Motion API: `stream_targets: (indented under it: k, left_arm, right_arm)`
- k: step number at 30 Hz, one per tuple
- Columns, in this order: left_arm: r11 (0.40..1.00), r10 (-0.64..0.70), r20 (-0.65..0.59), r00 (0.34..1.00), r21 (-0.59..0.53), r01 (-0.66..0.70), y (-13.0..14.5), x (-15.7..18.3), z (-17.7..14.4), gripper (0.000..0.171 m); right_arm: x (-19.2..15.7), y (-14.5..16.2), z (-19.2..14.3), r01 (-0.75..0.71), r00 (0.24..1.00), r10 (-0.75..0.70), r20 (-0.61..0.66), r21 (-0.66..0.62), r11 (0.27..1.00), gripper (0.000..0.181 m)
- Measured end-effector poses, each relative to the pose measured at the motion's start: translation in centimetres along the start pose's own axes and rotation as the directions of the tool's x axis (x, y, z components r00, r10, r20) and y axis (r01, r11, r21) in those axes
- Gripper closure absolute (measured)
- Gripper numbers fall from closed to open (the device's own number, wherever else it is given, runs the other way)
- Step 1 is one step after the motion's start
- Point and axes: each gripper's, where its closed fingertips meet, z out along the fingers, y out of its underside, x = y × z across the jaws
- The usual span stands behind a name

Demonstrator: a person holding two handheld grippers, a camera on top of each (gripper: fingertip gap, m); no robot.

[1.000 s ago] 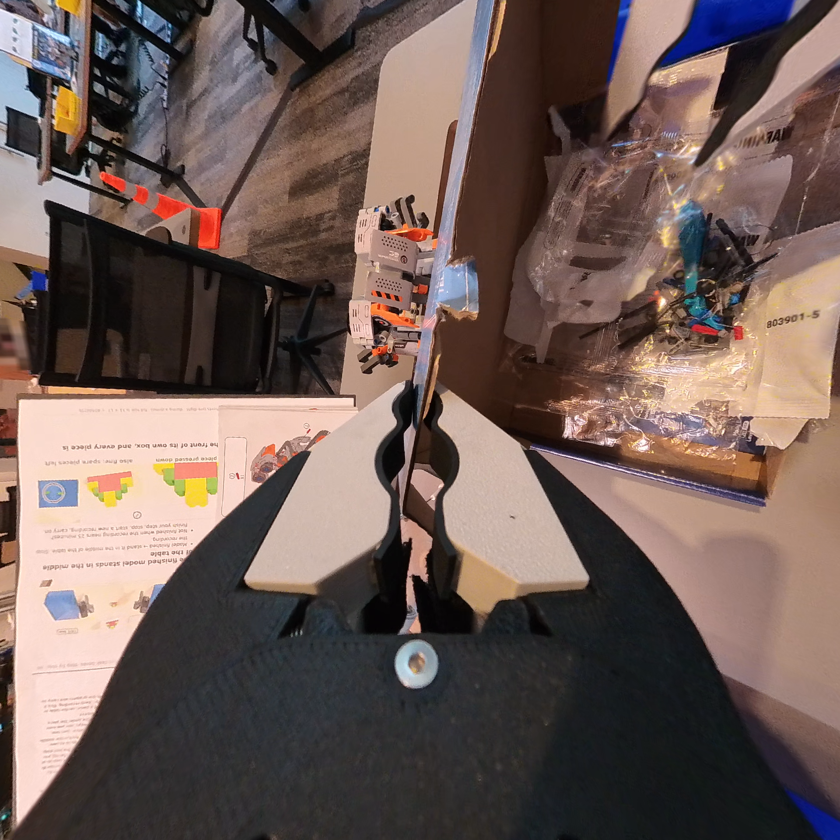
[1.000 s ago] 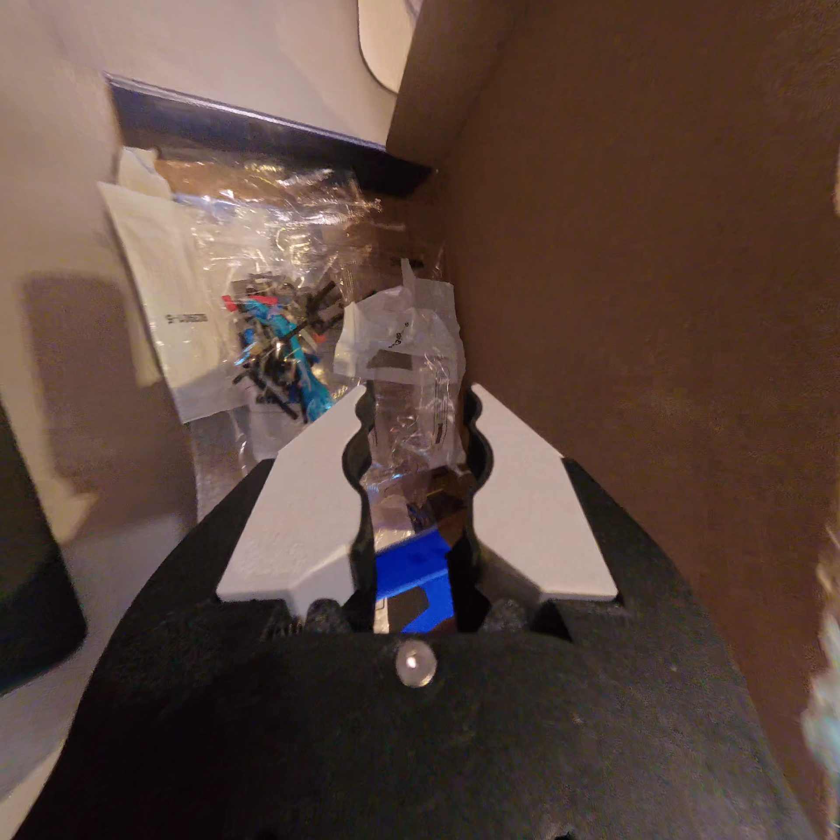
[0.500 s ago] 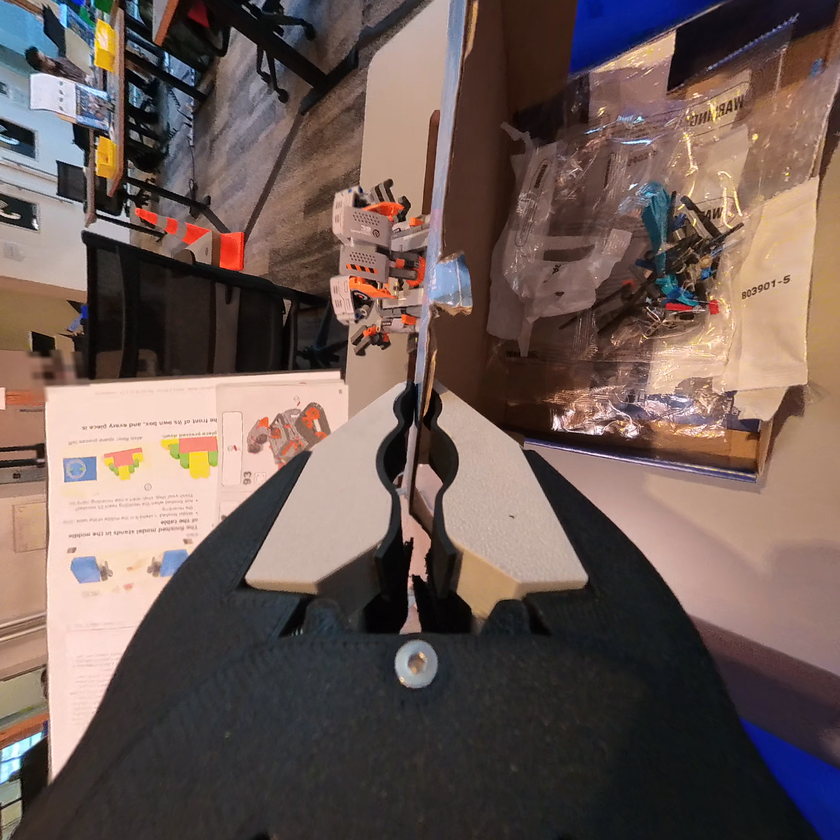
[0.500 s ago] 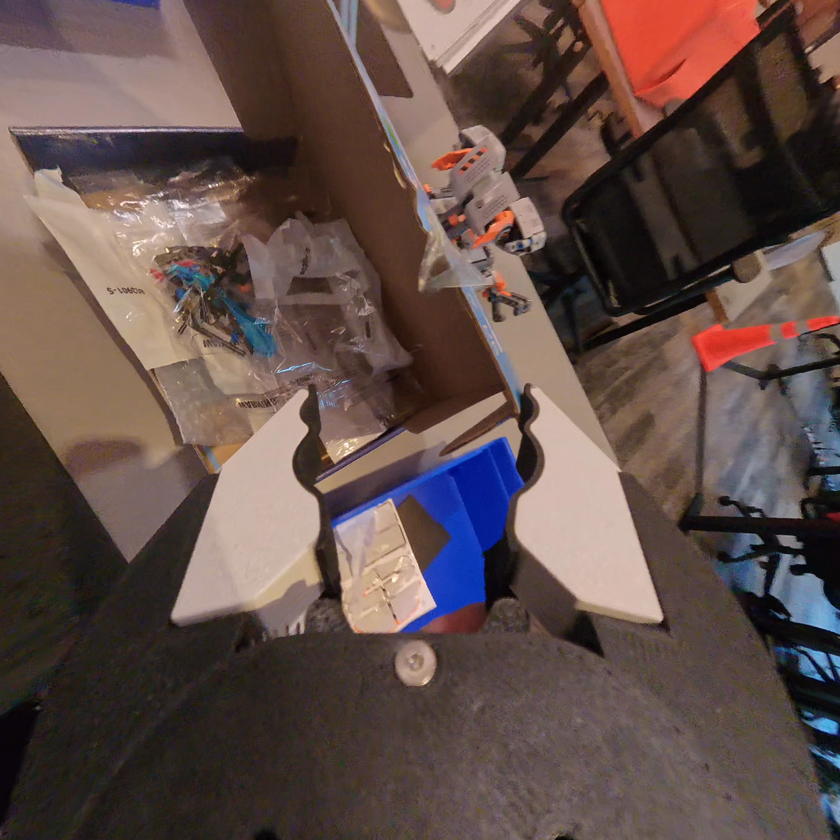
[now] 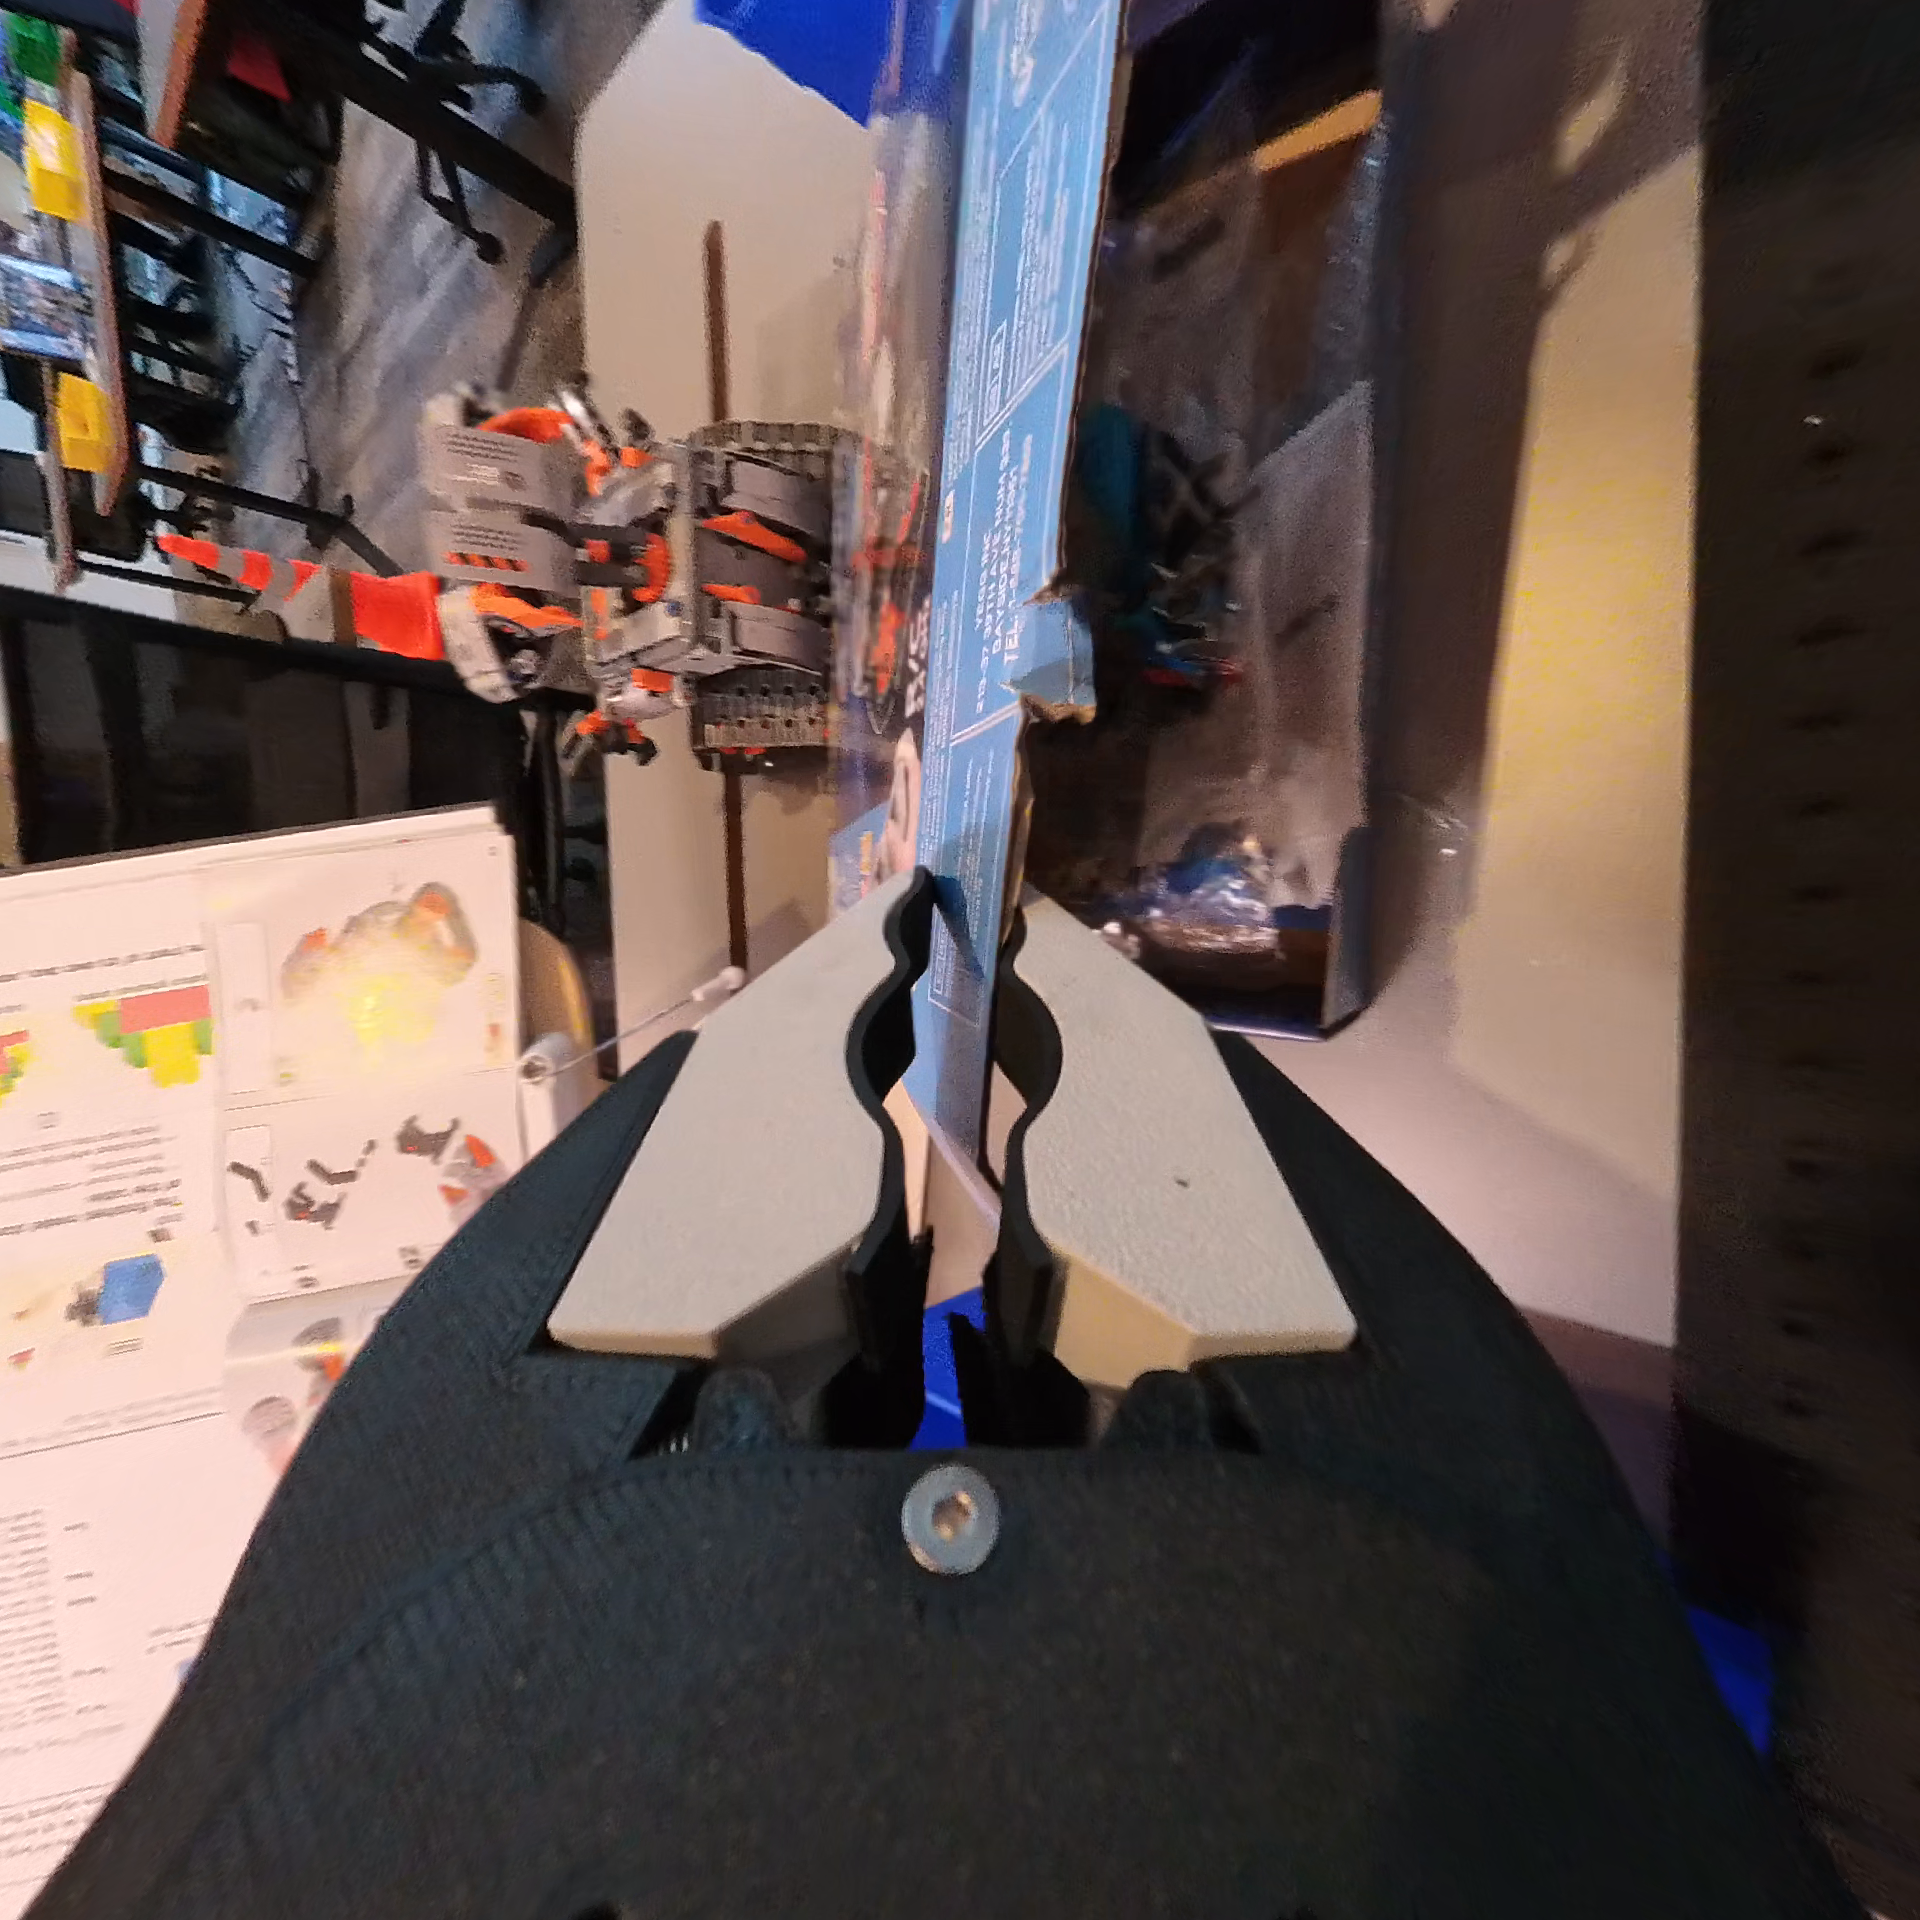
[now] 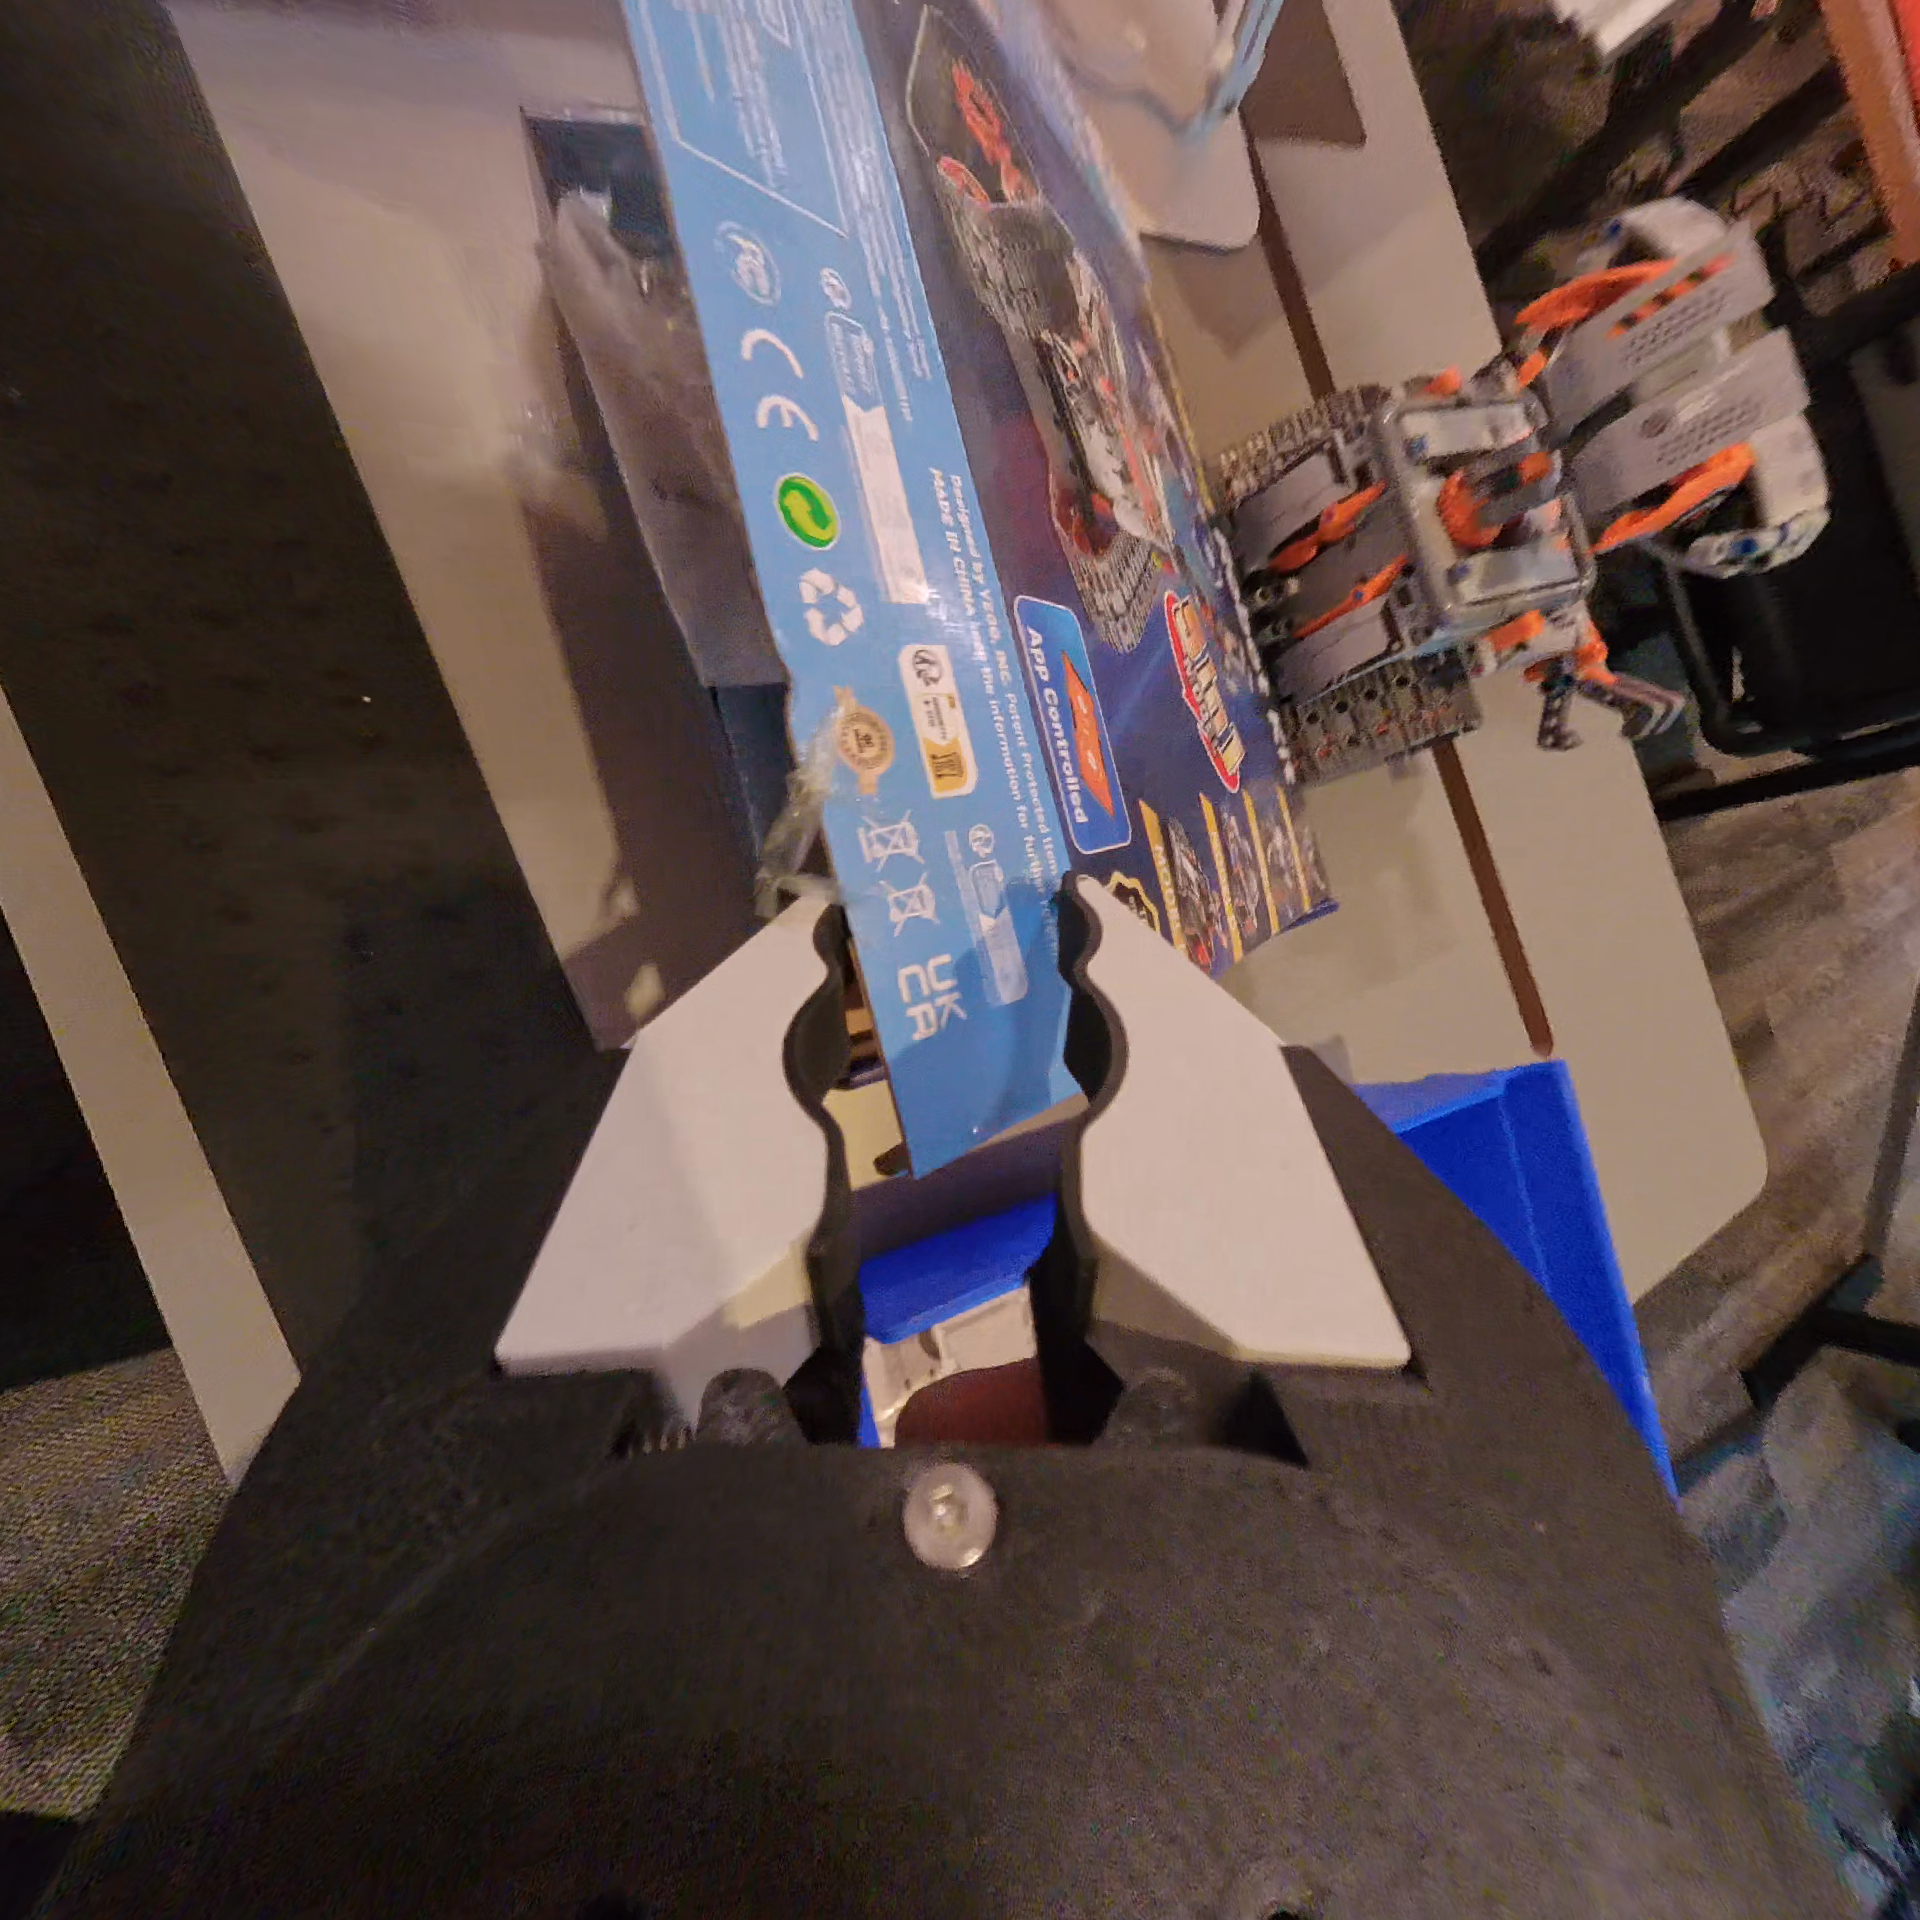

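An instruction sheet (image 5: 260,1091) lies at the counter's (image 5: 665,156) left side. Beyond it a grey and orange brick-built vehicle (image 5: 623,582) stands near the counter's far edge, just beside a blue printed box flap (image 5: 1013,499). The left gripper (image 5: 961,914) has its jaws clenched on that flap's lower edge. Bags of small parts (image 5: 1164,582) lie inside the open box. The right gripper (image 6: 951,914) straddles the flap (image 6: 914,623) with its jaws released, above a blue bin (image 6: 1496,1153).

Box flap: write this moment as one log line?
left hand-held gripper pinches box flap | right hand-held gripper open around it | toy robot beyond
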Motion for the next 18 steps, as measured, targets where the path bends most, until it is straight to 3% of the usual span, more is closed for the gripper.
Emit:
stream_targets:
  k: [13, 18]
  left_arm:
    - [0.986, 0.020, 0.022, 1.000, -0.167, -0.016, 4.1, 12.2, 6.0, 0.149]
    - [0.984, 0.003, 0.114, 0.994, -0.177, 0.017, 5.2, 12.8, 7.3, 0.142]
  right_arm:
    - [-6.9, 7.4, 6.9, 0.060, 0.998, -0.056, 0.025, -0.209, 0.976, 0.140]
    - [-7.1, 7.5, 7.6, 0.074, 0.996, -0.082, -0.027, -0.215, 0.974, 0.130]
